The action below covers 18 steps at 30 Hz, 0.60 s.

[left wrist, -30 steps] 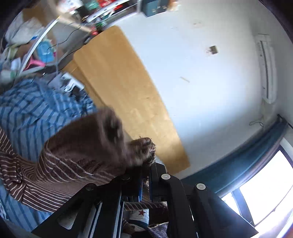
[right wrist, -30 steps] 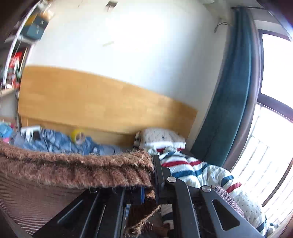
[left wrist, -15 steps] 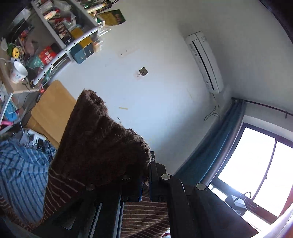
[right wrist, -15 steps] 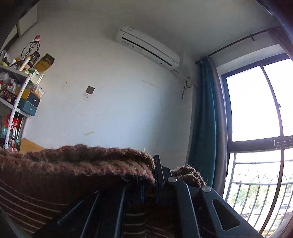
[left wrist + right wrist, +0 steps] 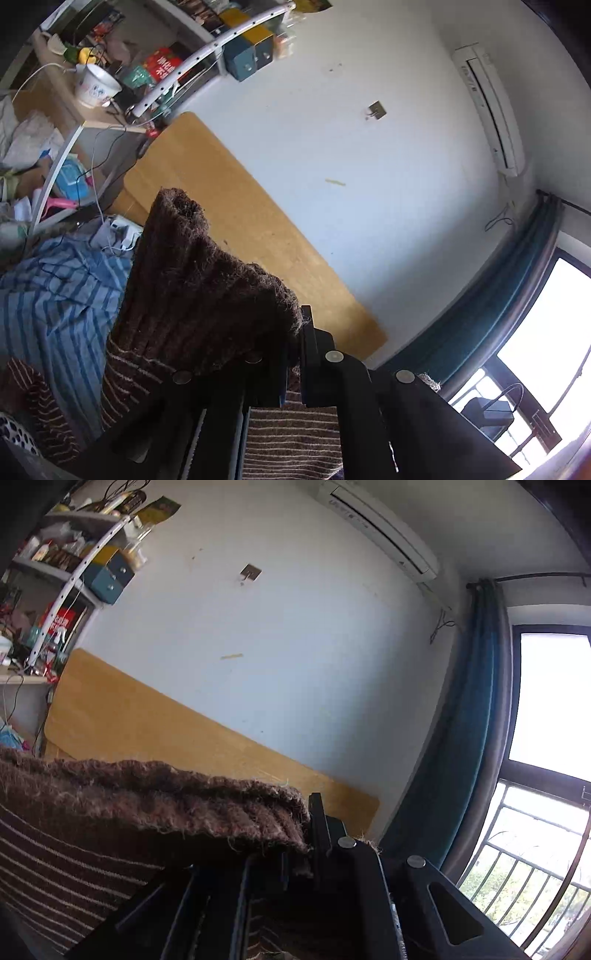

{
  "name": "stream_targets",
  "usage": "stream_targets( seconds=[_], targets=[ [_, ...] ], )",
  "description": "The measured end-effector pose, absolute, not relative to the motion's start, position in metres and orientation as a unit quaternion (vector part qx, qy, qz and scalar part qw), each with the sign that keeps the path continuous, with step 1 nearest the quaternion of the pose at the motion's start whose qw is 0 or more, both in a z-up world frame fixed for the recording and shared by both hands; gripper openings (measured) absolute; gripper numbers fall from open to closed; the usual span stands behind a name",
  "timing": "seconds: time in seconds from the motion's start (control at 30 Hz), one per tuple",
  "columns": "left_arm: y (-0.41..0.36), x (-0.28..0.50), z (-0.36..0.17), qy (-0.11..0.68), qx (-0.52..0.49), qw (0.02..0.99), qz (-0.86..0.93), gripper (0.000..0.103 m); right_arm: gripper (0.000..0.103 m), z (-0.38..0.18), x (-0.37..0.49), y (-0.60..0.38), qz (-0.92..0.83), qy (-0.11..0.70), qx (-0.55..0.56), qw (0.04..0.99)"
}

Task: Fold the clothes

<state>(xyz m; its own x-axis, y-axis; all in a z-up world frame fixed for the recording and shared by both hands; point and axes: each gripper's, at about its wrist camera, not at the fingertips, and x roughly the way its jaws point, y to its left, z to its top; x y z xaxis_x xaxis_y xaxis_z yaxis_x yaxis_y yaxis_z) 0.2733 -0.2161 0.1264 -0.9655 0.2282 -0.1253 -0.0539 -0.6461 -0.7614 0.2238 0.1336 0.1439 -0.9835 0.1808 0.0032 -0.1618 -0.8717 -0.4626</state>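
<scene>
The left gripper [image 5: 293,350] is clamped on the fuzzy ribbed hem of a brown knit sweater [image 5: 199,288], which rises as a thick, hairy fold toward the centre left of the left wrist frame; below the rib the knit turns to thin cream stripes. The right gripper [image 5: 299,853] pinches the same sweater [image 5: 147,805], its frayed woolly edge running level across the lower left of the right wrist frame. Behind it stand a smooth yellow wooden headboard [image 5: 236,221] and a matt white wall [image 5: 351,147]. A blue striped sheet [image 5: 48,295] lies crumpled at lower left. At upper left, a white paper cup [image 5: 96,85] carries blue print and a red box [image 5: 162,66] white characters, both too small to read.
</scene>
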Motion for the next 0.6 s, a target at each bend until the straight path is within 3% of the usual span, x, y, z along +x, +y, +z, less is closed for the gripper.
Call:
stream_targets(
  seconds=[0.27, 0.33, 0.37, 0.4, 0.47, 0.53, 0.6],
  targets=[
    [-0.25, 0.067, 0.114, -0.377, -0.166, -0.005, 0.911, 0.005, 0.008, 0.097, 0.034, 0.088, 0.963, -0.239, -0.102, 0.068],
    [-0.258, 0.0, 0.091, -0.381, -0.212, -0.042, 0.899, 0.004, 0.029, 0.081, -0.025, 0.075, 0.958, -0.239, -0.143, 0.065],
    [-0.262, -0.032, 0.074, -0.388, -0.25, -0.063, 0.885, 0.004, 0.052, 0.067, -0.059, 0.071, 0.949, -0.243, -0.185, 0.071],
    [-0.268, -0.062, 0.052, -0.404, -0.297, -0.081, 0.861, 0.006, 0.064, 0.054, -0.082, 0.068, 0.941, -0.243, -0.225, 0.069],
    [-0.28, -0.094, 0.005, -0.469, -0.34, -0.082, 0.811, 0.017, 0.065, 0.026, -0.116, 0.068, 0.925, -0.231, -0.297, 0.051],
    [-0.285, -0.098, -0.024, -0.505, -0.339, -0.071, 0.791, 0.038, 0.07, 0.0, -0.126, 0.075, 0.917, -0.208, -0.34, 0.021],
    [-0.29, -0.099, -0.049, -0.534, -0.336, -0.06, 0.773, 0.045, 0.076, -0.029, -0.123, 0.088, 0.908, -0.203, -0.366, 0.006]
  ],
)
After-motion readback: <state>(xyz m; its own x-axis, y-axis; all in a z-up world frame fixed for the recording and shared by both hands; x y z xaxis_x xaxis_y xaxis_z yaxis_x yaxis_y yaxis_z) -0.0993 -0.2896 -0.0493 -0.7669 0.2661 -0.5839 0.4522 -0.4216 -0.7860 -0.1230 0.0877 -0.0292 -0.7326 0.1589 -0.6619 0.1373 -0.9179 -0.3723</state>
